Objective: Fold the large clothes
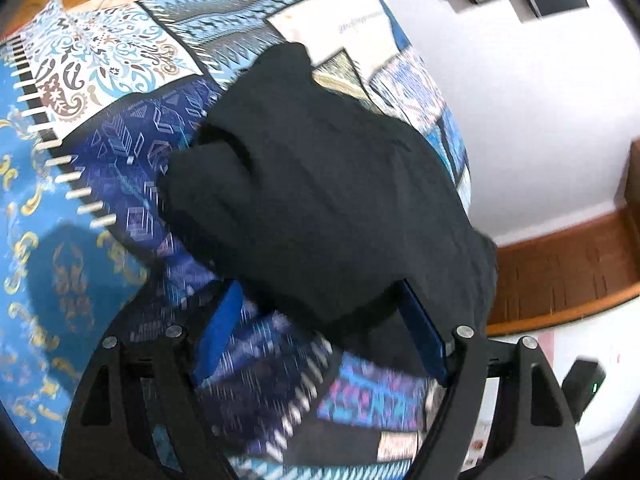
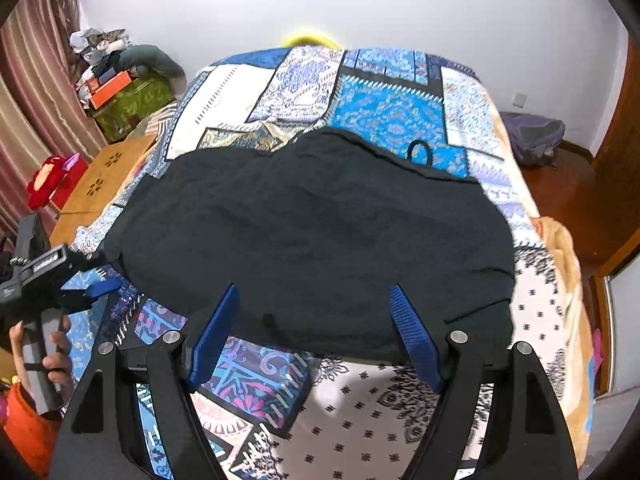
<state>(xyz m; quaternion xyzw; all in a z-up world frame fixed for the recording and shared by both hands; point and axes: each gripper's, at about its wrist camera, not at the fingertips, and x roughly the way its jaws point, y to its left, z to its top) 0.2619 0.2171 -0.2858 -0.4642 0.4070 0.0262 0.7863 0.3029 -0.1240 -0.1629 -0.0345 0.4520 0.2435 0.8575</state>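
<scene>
A large black garment lies spread flat on a bed with a blue patchwork cover. It also shows in the left wrist view, bunched in folds. My right gripper is open, its blue fingers spread just above the garment's near edge. My left gripper is open at the garment's corner, and its right finger lies against the black cloth. The left gripper also appears in the right wrist view, at the garment's left end, held by a hand.
A low wooden table stands left of the bed, with red items beside it. A cluttered green box sits at the back left. A purple backpack lies on the wooden floor at the right. A beige blanket edges the bed.
</scene>
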